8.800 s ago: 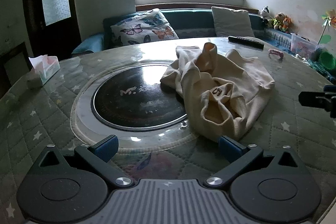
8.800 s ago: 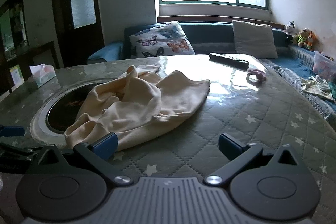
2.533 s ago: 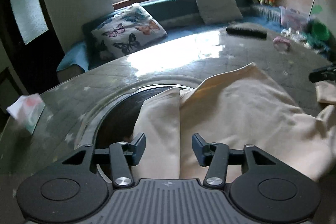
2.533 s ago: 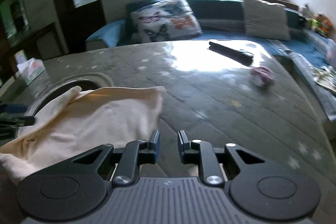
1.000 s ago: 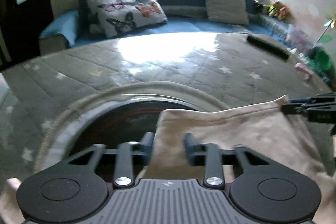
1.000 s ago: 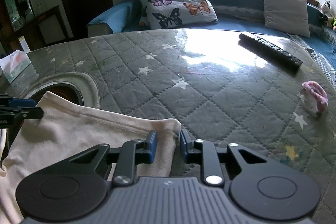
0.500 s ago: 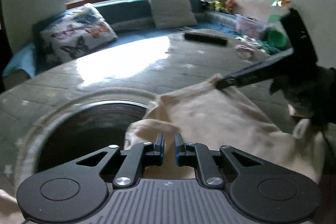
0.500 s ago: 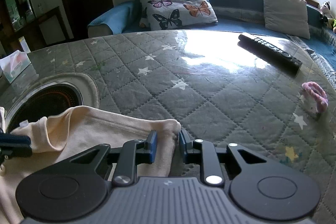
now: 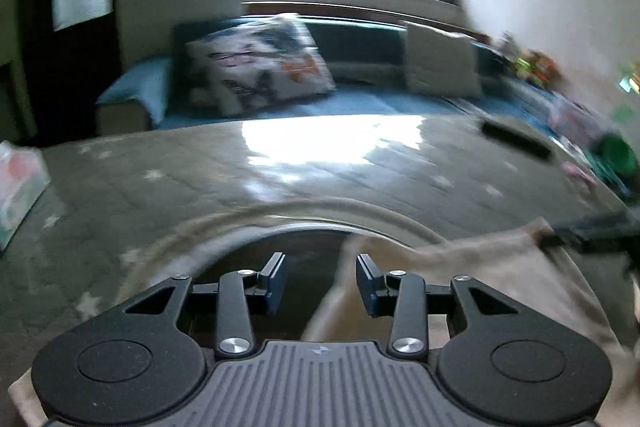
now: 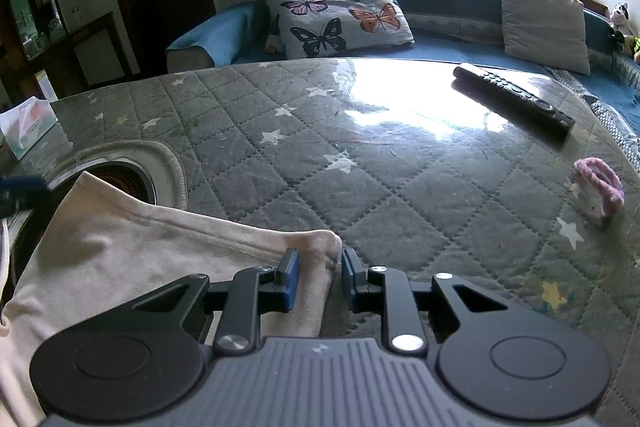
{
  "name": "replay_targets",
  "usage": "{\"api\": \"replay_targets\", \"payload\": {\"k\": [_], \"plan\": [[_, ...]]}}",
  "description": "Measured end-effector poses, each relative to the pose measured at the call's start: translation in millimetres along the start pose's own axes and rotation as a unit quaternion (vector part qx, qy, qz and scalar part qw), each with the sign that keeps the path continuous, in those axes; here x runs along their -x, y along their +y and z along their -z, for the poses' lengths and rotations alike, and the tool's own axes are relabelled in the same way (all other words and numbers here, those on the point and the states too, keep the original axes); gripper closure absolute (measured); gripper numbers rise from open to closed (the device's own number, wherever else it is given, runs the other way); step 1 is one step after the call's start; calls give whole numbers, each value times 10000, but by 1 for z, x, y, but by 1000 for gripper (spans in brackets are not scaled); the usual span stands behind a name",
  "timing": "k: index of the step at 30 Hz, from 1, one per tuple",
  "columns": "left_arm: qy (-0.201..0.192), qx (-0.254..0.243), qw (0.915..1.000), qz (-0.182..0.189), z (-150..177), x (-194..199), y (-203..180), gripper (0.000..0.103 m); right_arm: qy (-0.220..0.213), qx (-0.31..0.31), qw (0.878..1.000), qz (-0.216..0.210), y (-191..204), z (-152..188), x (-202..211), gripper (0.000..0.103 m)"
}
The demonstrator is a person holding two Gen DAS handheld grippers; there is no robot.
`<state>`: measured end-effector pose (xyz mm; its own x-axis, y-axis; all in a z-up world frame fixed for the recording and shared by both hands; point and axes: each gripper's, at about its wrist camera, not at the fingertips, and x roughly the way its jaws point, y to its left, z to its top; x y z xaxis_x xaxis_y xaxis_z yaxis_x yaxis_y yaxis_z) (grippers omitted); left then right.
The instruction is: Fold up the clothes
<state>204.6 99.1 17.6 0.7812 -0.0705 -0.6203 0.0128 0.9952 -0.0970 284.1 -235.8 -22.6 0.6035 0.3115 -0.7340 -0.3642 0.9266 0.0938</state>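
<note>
Lying across the lower left of the right view: one cream garment [image 10: 132, 267], long hem running left to right, near corner sitting between the right gripper [image 10: 316, 277]'s slightly parted jaws, closer to this one. In the blurred left view, left gripper [image 9: 320, 279] standing apart, seemingly holding nothing, cloth edge just right of centre. Counting: two grippers, one remote [image 10: 514, 103], one pink loop [image 10: 600, 187].
</note>
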Motion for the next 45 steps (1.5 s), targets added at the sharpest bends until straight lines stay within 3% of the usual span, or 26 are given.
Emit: {"api": "replay_targets", "payload": {"k": [4, 10, 12, 15, 26, 29, 32, 33, 35, 39, 45], "plan": [[300, 359, 9984, -319, -5, -19, 19, 72, -2, 6, 10000, 5, 0, 0, 0, 81], [475, -138, 9988, 66, 7, -24, -3, 69, -3, 19, 10000, 2, 0, 0, -1, 80], [478, -331, 9980, 238, 11, -23, -15, 61, -7, 17, 10000, 2, 0, 0, -1, 80], [465, -635, 9963, 342, 17, -21, -28, 60, -14, 9, 10000, -3, 0, 0, -1, 80], [537, -749, 9913, 938, 27, -11, -36, 60, -37, -20, 10000, -12, 0, 1, -1, 80], [572, -813, 9894, 1061, 30, -12, -40, 63, -41, -21, 10000, -7, 0, 1, 0, 80], [578, -856, 9870, 1228, 31, -12, -43, 87, -45, -22, 10000, -2, 0, 1, 0, 80], [522, -851, 9874, 1225, 30, -11, -43, 94, -46, -23, 10000, -1, 0, 1, 0, 80], [343, -787, 9905, 1076, 27, -7, -38, 96, -48, -23, 10000, 3, 0, 0, 0, 81], [-88, -378, 9990, 232, 14, -5, -17, 96, -87, -42, 10000, 22, -1, -1, 3, 81], [215, 14, 9998, 18, 10, -21, 10, 93, -100, -141, 9998, -75, -3, -2, 6, 80]]}}
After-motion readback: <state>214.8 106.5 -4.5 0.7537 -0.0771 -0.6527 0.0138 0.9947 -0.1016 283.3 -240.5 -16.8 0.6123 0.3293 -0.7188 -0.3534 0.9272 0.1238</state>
